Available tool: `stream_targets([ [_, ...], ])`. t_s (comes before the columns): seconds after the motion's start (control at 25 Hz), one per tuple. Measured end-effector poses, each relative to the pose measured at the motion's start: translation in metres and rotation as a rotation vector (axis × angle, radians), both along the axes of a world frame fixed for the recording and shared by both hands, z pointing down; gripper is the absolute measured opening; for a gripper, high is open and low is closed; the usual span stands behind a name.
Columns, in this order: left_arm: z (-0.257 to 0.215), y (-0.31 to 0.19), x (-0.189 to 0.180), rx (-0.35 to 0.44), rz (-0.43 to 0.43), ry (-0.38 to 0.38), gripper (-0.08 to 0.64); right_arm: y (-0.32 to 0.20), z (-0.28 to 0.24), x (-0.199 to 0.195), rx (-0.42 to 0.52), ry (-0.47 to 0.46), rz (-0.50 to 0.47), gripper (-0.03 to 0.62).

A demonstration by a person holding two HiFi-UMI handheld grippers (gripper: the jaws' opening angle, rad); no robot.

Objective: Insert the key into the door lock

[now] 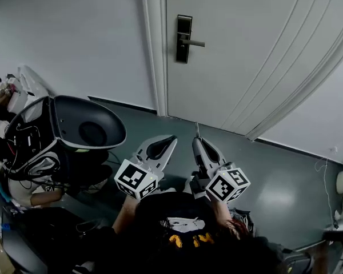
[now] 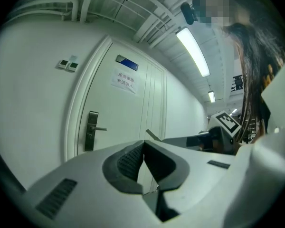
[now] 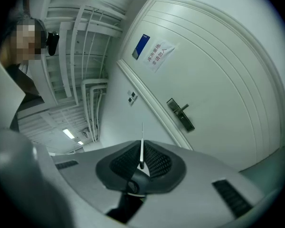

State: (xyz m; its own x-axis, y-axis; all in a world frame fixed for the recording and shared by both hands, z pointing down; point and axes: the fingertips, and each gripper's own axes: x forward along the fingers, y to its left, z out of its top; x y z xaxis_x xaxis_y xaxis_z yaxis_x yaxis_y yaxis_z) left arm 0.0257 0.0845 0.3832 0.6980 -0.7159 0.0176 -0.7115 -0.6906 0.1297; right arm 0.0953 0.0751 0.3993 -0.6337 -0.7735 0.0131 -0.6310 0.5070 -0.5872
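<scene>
The white door (image 1: 246, 50) carries a black lock plate with a lever handle (image 1: 183, 39), far ahead of both grippers. My right gripper (image 1: 196, 140) is shut on a thin metal key (image 1: 196, 130) that sticks up past its tips. In the right gripper view the key (image 3: 142, 144) stands upright between the black pads, and the lock plate (image 3: 180, 114) is up to the right. My left gripper (image 1: 172, 137) sits beside it, shut on nothing. The left gripper view shows the lock plate (image 2: 91, 129) at left and the key (image 2: 153, 135) on the right gripper.
A dark helmet-like rig with a white shell (image 1: 63, 130) stands low at the left, with a seated person behind it. The door bears a paper notice (image 2: 125, 81) and a blue plate. Wall switches (image 2: 67, 64) sit left of the frame. A cable (image 1: 326, 170) hangs at the right.
</scene>
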Motion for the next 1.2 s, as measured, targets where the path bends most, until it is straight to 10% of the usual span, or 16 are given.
stream_targets([
  [0.72, 0.010, -0.032, -0.007, -0.046, -0.060, 0.000, 0.008, -0.034, 0.006, -0.005, -0.045, -0.020, -0.053, 0.021],
  [1.2, -0.001, -0.150, 0.014, -0.059, -0.154, -0.007, 0.008, -0.161, 0.005, 0.022, -0.093, -0.033, -0.147, 0.021],
])
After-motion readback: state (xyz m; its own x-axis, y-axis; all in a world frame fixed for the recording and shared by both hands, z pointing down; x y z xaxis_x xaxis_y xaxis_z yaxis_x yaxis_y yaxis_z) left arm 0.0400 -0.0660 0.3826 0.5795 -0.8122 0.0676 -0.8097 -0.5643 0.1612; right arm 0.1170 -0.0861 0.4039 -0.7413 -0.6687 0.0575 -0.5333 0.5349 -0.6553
